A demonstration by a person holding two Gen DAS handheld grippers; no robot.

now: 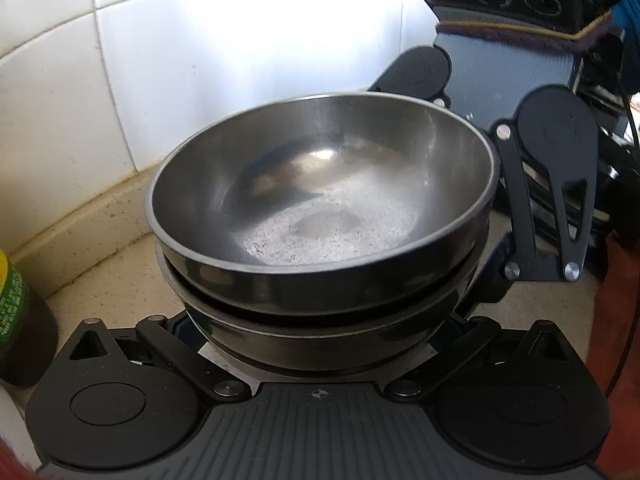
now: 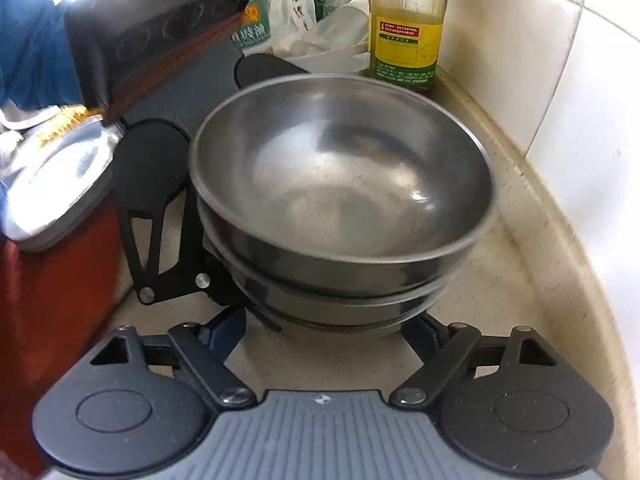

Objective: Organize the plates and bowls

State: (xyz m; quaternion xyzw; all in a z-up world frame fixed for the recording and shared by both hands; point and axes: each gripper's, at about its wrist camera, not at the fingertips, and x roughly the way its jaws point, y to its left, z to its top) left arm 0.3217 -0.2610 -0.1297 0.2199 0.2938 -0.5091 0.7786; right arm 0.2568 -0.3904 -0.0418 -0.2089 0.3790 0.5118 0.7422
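White glazed wall tiles back a speckled beige stone counter, corner position.

Item: nested stack of round stainless-steel bowls, at least three deep, standing upright on the counter close to the tiled corner. Top bowl empty, interior dull and water-marked.

Item: left gripper, black, two-finger. Jaws spread wide either side of the stack's base; whether the pads actually press the metal is hard to tell, as the bowls hide the tips.

Item: right gripper, black with blue-padded fingers. Jaws stand wide, flanking the lowest bowl; contact likewise unclear.

Item: shallow stainless-steel plate, lying apart from the stack at the right view's left edge, beside a red cloth.

Item: tall yellow-labelled oil bottle, behind the bowls against the tiles.

Progress, as judged: bowls appear gathered into one pile. Remaining: settling that pile in its final spot and dealing with the separate plate.
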